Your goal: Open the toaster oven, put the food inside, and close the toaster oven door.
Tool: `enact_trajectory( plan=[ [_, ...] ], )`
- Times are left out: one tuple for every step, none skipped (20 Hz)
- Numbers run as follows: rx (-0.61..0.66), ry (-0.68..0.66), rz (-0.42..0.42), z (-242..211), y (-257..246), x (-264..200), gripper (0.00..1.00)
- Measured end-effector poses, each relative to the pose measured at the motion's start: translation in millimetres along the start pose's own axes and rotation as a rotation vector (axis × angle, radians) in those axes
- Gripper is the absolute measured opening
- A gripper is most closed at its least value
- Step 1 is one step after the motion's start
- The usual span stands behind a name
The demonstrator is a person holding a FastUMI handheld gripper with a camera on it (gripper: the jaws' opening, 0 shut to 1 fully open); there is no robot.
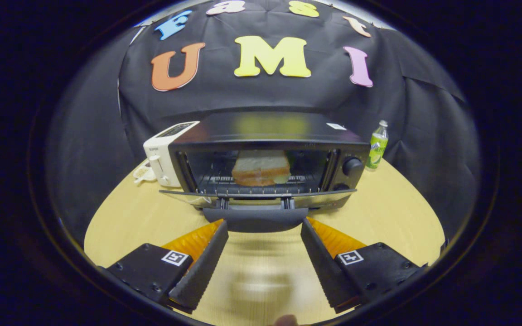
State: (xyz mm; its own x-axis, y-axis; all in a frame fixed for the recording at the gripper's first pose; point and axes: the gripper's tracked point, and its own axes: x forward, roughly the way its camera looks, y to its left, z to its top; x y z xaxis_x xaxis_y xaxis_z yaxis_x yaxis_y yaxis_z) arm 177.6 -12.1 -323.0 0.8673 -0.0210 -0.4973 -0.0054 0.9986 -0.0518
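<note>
the toaster oven [265, 158] is seen straight ahead of the claw [264, 228], standing on a pale wooden table [392, 213], with its door [256, 199] let down flat toward the fingers and the door handle [255, 219] lying just ahead of the fingertips, in line with the gap between them. inside the open cavity, beyond the door, a slice of bread [261, 168] is seen resting on the wire rack [224, 179], roughly centred. two dark knobs [352, 166] are carried on the oven's panel, ahead and to the right of the claw. the claw's fingers [204, 262] are held wide apart with nothing between them but bare tabletop; whether the tips touch the handle cannot be told. beyond the left finger, a white pop-up toaster [163, 156] is set right against the oven's side, and a small pale object [143, 173], too blurred to name, lies on the table beside it. beyond the right finger, a green bottle with a pale cap [377, 146] stands upright just past the oven's knob side, near the black cloth wall [424, 117].
</note>
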Motion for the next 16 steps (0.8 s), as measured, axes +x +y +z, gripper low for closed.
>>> enact_trajectory(
  plan=[
    [-0.003,-0.002,0.005,9.5,0.9,1.0,1.00],
    [-0.004,-0.007,0.007,18.6,1.6,-1.0,1.00],
    [0.002,-0.020,0.002,30.2,0.5,-3.5,1.00],
    [0.008,-0.043,0.003,41.9,1.7,-8.3,1.00],
    [0.007,-0.066,0.002,54.2,2.3,-15.0,1.00],
    [0.000,-0.088,0.005,66.0,2.3,-22.4,1.00],
    [-0.005,-0.107,0.007,76.4,3.7,-31.7,1.00],
    [-0.007,-0.127,0.014,88.9,5.9,-42.2,1.00],
    [-0.006,-0.152,0.017,105.4,2.5,-47.8,1.00],
    [-0.005,-0.180,0.020,120.2,4.4,-60.5,1.00],
    [0.000,-0.211,0.027,136.0,6.7,-75.4,1.00],
    [0.008,-0.242,0.032,151.8,9.1,-91.2,1.00],
    [0.016,-0.273,0.038,168.0,11.0,-108.0,1.00],
    [0.027,-0.303,0.042,180.4,16.3,-132.3,1.00],
    [0.039,-0.332,0.048,194.1,17.9,-149.9,1.00],
    [0.048,-0.360,0.053,206.4,20.1,-166.7,1.00]
  ],
)
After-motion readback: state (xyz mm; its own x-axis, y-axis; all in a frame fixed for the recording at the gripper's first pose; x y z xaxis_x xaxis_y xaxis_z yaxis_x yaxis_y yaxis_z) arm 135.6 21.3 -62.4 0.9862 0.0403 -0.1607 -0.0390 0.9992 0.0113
